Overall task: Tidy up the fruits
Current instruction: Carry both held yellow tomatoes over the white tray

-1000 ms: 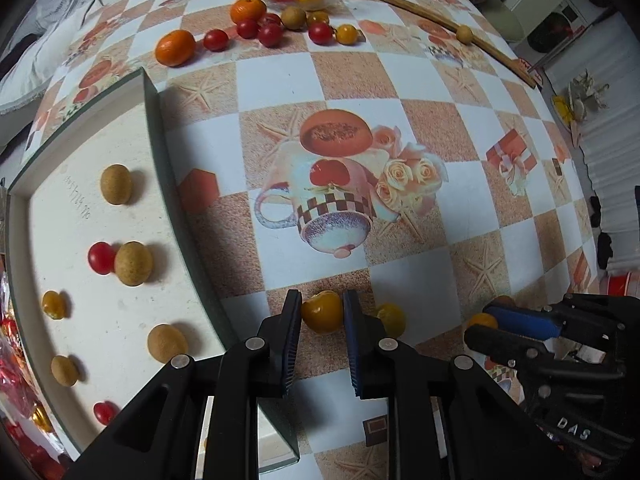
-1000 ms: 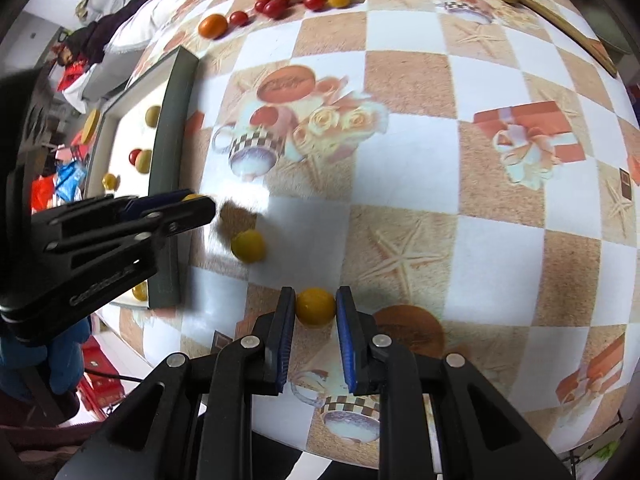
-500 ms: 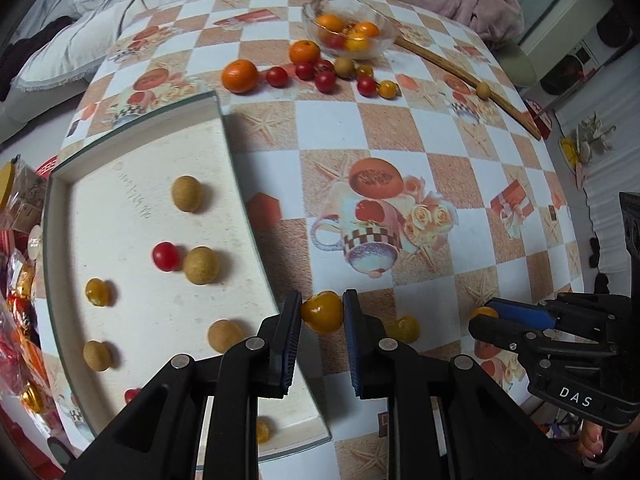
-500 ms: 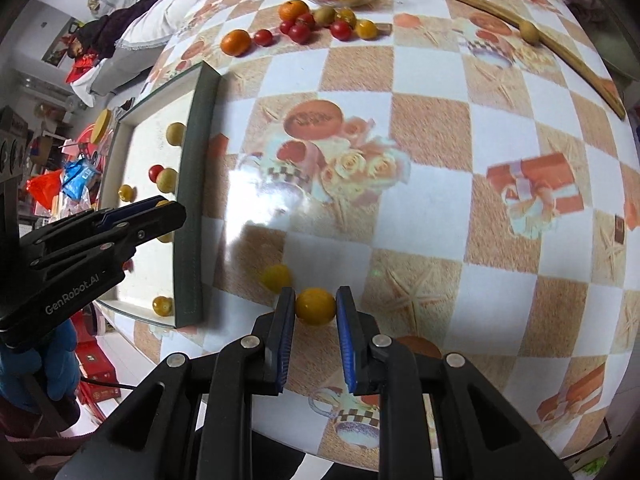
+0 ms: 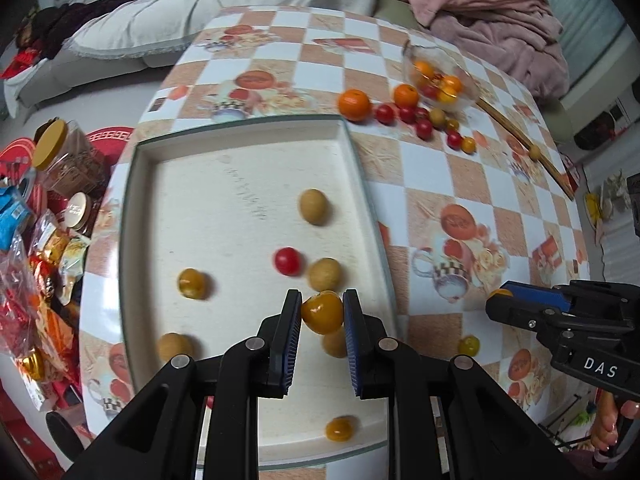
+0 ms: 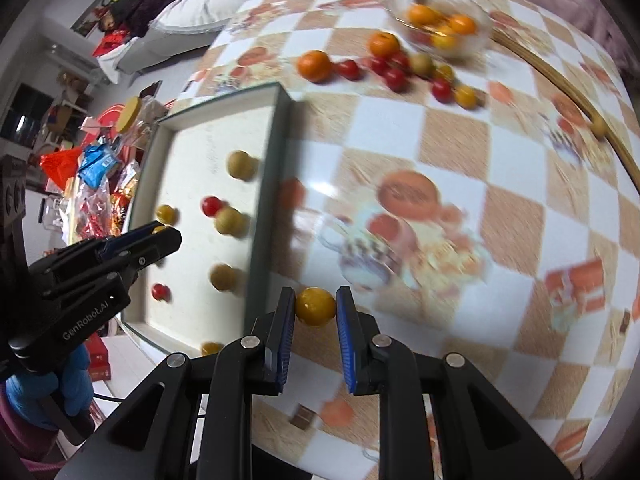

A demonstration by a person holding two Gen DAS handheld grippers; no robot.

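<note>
Fruits mid-sort: the left tongs (image 5: 322,312) pinch a yellow tomato (image 5: 322,311) above the near end of the white tray (image 5: 140,152), the right tongs (image 6: 316,306) pinch another yellow fruit (image 6: 315,306) over the desk (image 6: 440,132) just beside its rim. Several pieces lie in the tray; more wait far ahead by the glass bowl (image 5: 440,74).

Tray (image 5: 136,240): on the table's (image 5: 420,168) left side, small fruits inside.
Bowl (image 5: 440,76): far end, loose fruits (image 5: 404,112) just before it.
</note>
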